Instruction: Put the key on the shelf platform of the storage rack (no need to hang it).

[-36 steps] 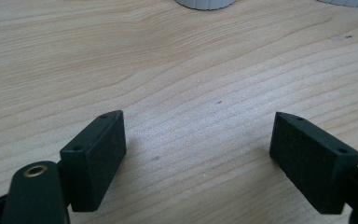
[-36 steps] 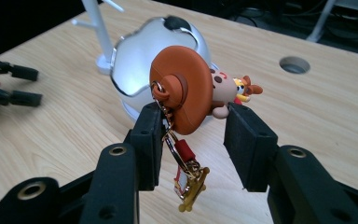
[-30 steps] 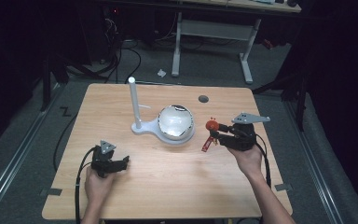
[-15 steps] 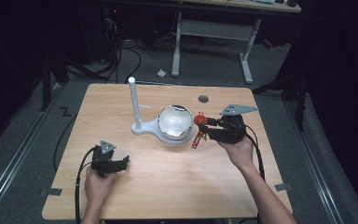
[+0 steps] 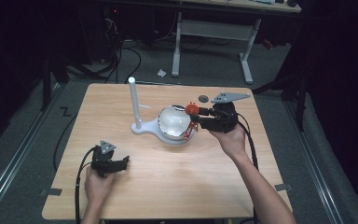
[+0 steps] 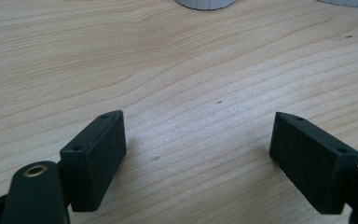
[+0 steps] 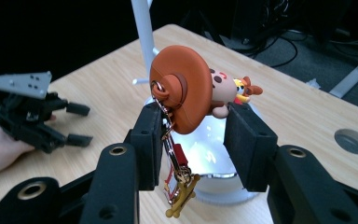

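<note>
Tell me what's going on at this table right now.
A person works with two handheld tools at a light wooden table. The right tool is shut on a small orange cartoon-figure keychain with a wide hat, whose chain and gold charm dangle below, and holds it over the glowing white dome lamp on a white base with an upright post. The left tool rests near the table's front left with its jaws open and nothing between them.

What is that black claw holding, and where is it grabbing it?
The right gripper pinches a toy keychain by its round orange hat; the chain dangles below. The left gripper holds nothing.
</note>
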Tool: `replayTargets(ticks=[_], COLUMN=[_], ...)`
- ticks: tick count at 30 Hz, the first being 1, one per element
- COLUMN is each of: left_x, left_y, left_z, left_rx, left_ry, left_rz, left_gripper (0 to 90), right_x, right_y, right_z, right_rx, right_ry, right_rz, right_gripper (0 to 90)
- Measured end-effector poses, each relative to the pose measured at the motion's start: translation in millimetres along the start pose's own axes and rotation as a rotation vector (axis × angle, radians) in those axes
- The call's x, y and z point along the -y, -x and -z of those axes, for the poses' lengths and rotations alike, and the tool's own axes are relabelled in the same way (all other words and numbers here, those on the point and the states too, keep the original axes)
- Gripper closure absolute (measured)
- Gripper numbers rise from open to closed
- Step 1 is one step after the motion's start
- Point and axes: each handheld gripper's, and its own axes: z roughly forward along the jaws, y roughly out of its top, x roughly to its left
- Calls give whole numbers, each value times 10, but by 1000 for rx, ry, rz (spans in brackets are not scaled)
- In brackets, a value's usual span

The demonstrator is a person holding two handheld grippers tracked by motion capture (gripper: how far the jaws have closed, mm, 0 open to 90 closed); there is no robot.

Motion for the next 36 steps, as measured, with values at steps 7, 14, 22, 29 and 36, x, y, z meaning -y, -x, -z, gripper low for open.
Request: replayTargets(ticks=[7, 14, 22, 29, 36], left_x=[0, 0, 0, 0, 0], left_y=[1, 0, 0, 1, 1], left_z=[0, 1, 1, 0, 1], left_rx=[0, 0, 0, -1, -1], left_ry=[0, -1, -1, -1, -1], left_rz=[0, 0, 0, -1, -1], left_gripper=[188, 188, 188, 188, 187], right_x=[-89, -154, -160, -93, -55], right_y=[60, 112, 140, 156, 161], right_z=[-112, -299, -491, -611, -687], right_rx=[5, 18, 27, 38, 56], right_ry=[2, -20, -43, -63, -66], right_rz=[-20, -37, -46, -68, -71], right_gripper=[583, 582, 581, 580, 579])
